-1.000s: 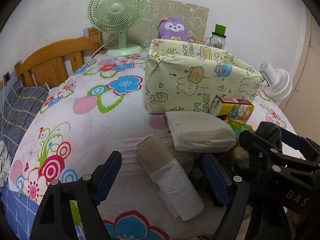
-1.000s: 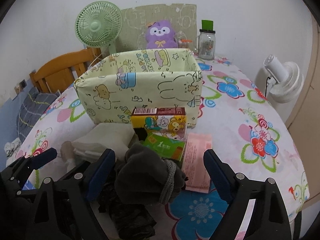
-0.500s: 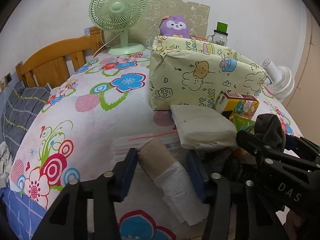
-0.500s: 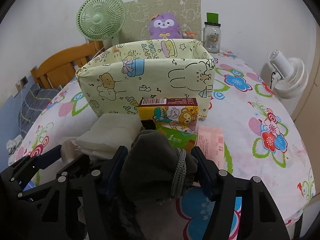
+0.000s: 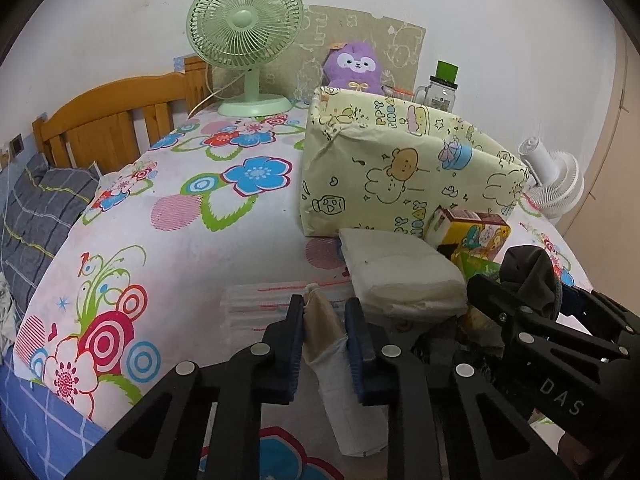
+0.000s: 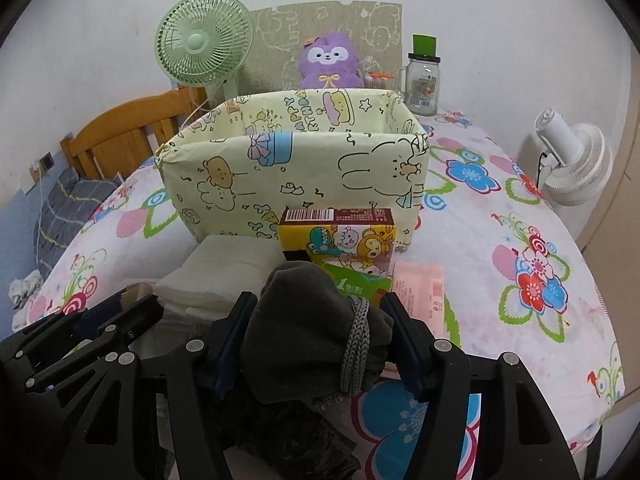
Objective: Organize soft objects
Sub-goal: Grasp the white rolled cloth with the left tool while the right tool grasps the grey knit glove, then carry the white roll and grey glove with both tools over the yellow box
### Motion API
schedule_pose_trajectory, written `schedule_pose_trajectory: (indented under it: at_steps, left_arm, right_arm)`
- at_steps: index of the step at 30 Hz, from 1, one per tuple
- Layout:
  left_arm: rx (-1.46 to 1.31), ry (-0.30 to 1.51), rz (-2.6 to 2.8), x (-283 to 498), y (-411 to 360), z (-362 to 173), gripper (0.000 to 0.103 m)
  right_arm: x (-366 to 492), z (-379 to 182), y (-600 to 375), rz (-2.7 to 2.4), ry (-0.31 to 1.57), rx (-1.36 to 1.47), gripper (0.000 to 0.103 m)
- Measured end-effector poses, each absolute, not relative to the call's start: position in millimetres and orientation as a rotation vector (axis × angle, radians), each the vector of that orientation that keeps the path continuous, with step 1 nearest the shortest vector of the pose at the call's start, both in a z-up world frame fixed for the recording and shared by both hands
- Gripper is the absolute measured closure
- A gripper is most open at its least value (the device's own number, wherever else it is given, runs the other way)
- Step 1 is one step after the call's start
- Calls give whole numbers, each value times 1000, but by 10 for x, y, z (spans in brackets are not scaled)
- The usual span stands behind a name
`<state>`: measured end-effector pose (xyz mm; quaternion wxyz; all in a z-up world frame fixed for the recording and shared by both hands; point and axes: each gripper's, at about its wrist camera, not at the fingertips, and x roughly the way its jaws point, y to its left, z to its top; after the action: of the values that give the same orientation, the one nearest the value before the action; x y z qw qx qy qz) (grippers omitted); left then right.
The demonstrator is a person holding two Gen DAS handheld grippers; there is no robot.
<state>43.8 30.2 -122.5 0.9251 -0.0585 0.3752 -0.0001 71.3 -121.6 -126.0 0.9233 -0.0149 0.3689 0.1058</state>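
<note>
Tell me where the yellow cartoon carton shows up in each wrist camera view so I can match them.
Left wrist: yellow cartoon carton at right of centre, beside the folded white cloth.
Right wrist: carton at centre, just beyond the right gripper.
Shared landmark: pale yellow storage box directly behind it.

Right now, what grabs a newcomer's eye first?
The pale-yellow cartoon-print fabric box dominates mid-table, with the mint-green desk fan and purple plush toy behind it. Up front, the right gripper clamps a dark grey knitted bundle; the left gripper pinches a beige-and-white cloth roll.
</note>
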Motion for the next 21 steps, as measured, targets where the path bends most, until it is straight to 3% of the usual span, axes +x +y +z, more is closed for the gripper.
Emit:
schedule_pose_trajectory:
  at_steps: [21]
  left_arm:
    - [-88,706,18,533,254,-853,89]
  right_arm:
    - [765,-948,-1268,221,697,3,37]
